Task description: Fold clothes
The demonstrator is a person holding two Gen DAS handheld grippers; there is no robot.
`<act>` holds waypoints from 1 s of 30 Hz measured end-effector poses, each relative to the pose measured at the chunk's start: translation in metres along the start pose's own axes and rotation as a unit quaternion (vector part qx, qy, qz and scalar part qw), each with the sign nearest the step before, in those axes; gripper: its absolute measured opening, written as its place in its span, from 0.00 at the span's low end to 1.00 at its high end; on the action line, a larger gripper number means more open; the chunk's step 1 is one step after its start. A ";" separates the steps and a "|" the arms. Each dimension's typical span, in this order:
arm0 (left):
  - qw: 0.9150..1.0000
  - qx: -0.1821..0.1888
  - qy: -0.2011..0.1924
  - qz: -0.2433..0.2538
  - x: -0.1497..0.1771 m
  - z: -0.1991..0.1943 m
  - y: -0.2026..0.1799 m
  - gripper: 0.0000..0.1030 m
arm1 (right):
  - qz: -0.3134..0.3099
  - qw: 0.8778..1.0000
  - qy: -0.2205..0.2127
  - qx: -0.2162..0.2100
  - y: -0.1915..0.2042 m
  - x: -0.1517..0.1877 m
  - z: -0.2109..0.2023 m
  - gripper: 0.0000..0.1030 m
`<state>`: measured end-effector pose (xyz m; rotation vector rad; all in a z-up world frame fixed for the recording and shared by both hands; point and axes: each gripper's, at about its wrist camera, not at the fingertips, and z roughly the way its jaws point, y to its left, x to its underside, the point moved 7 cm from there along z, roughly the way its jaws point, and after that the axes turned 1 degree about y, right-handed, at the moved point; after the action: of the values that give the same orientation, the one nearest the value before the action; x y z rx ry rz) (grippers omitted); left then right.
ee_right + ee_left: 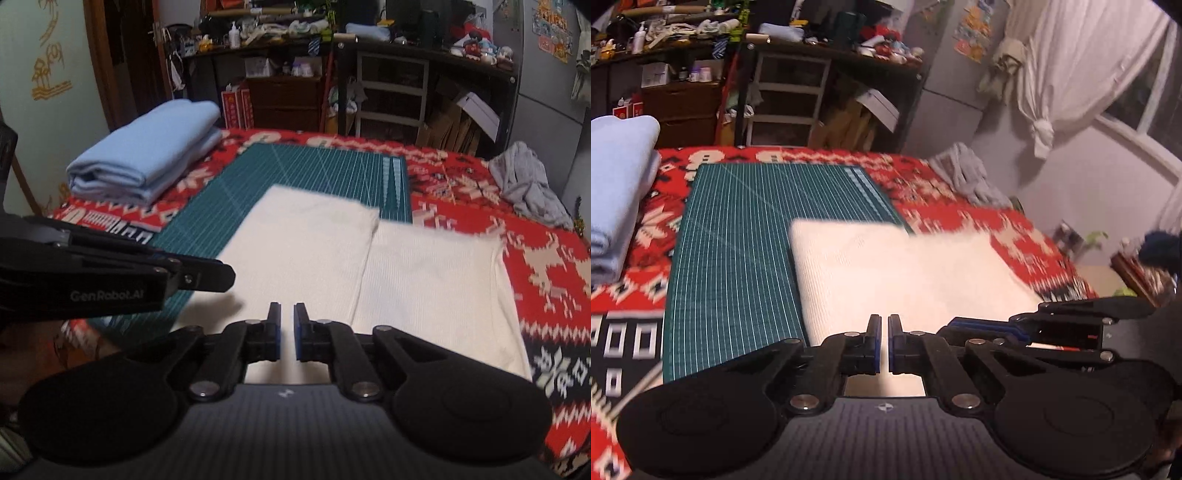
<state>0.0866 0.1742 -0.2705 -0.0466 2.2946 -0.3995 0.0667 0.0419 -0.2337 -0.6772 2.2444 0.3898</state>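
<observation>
White garment (369,266) lies flat nearest both grippers, partly on the green cutting mat (332,166), partly on the red patterned blanket (546,266). Left gripper (884,341) and right gripper (287,330) hover just over its near edge — jaws narrow, holding nothing. Farther left sit folded blue clothes (147,151); far right, a crumpled grey garment (528,184).

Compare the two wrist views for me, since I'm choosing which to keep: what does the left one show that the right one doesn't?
Only the left wrist view shows the knotted white curtain and the window. Only the right wrist view shows the whole blue folded stack, the wall with gold drawings, and the white garment's folded flap edge. Both show the green cutting mat, the red patterned blanket, the grey crumpled cloth and the cluttered shelves.
</observation>
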 end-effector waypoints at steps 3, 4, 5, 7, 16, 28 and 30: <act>1.000 0.002 0.000 -0.015 -0.013 0.014 0.011 0.02 | 0.008 1.000 -0.007 -0.008 -0.001 -0.019 0.019 0.07; 1.000 0.003 0.000 -0.020 -0.017 0.019 0.014 0.02 | 0.012 1.000 -0.008 -0.013 0.000 -0.024 0.025 0.07; 1.000 0.002 0.005 -0.022 -0.018 0.024 0.018 0.02 | 0.016 1.000 -0.008 -0.015 0.000 -0.028 0.033 0.07; 1.000 0.005 0.015 -0.027 -0.014 0.031 0.023 0.00 | 0.020 1.000 0.001 -0.015 -0.002 -0.030 0.048 0.07; 1.000 0.008 0.019 -0.018 -0.005 0.034 0.027 0.02 | -0.034 0.999 0.003 0.005 0.002 -0.007 0.063 0.05; 1.000 0.014 0.010 -0.021 -0.028 0.048 0.036 0.03 | -0.023 1.000 0.004 0.002 -0.010 -0.048 0.083 0.07; 1.000 0.016 0.012 -0.024 -0.029 0.053 0.039 0.03 | -0.038 0.999 0.002 0.010 -0.010 -0.042 0.089 0.05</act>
<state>0.1480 0.2018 -0.2956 -0.0811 2.3129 -0.4647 0.1484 0.0893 -0.2634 -0.7498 2.2152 0.3277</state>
